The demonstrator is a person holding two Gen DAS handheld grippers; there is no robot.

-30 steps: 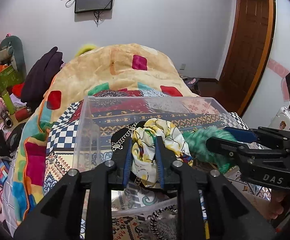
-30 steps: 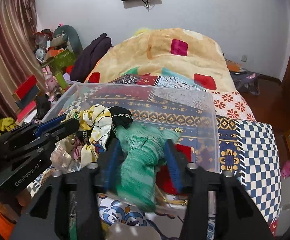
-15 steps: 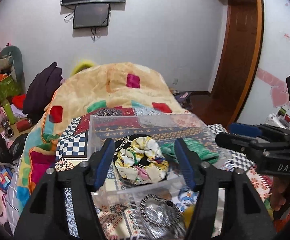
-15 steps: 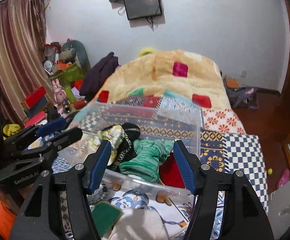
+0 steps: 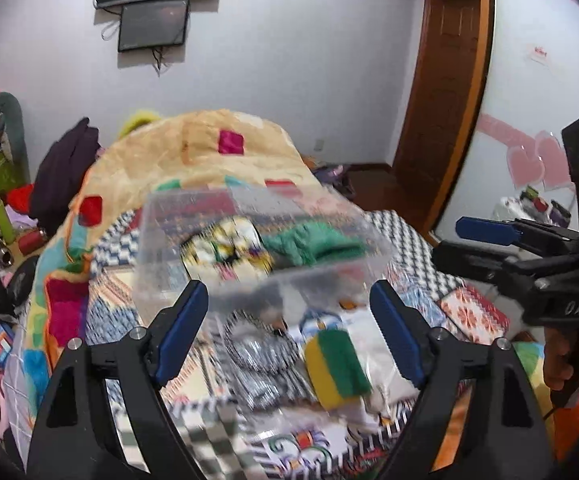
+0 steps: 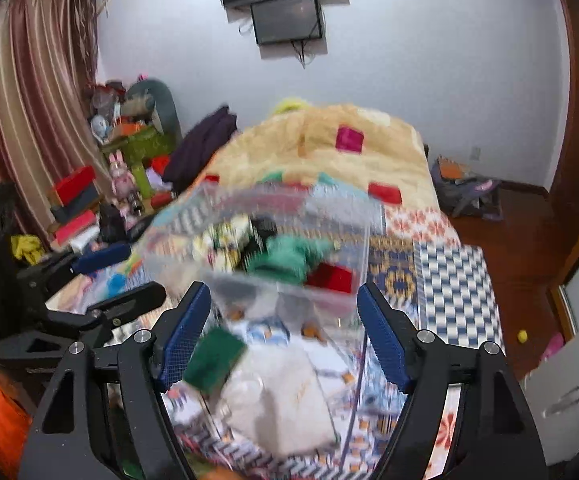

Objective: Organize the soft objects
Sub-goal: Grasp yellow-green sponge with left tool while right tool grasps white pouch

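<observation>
On the bed [image 5: 401,236], the left gripper [image 5: 289,332] has its fingers spread wide and empty. Ahead sits the clear box [image 5: 161,264], holding a floral scarf [image 5: 225,240] beside a green knit [image 5: 309,242]. Nearer lie a silver scrunchie [image 5: 255,346] and a sponge [image 5: 335,362]. The right gripper [image 6: 283,332] is equally wide and empty.

The clear plastic storage box [image 5: 249,216] looks thin and glossy, its walls blurred; inside it lie a green knitted cloth piece [image 5: 309,240] and a yellow-patterned fabric scrunchie [image 5: 225,242] with a silky look. In front sit a yellow-and-green scouring sponge [image 5: 337,364], coarse on its green face, and a shiny metal wire scourer [image 5: 255,346]. The fluffy beige patchwork blanket [image 5: 193,148] looks matt and plush, the brown wooden door [image 5: 445,92] smooth
</observation>
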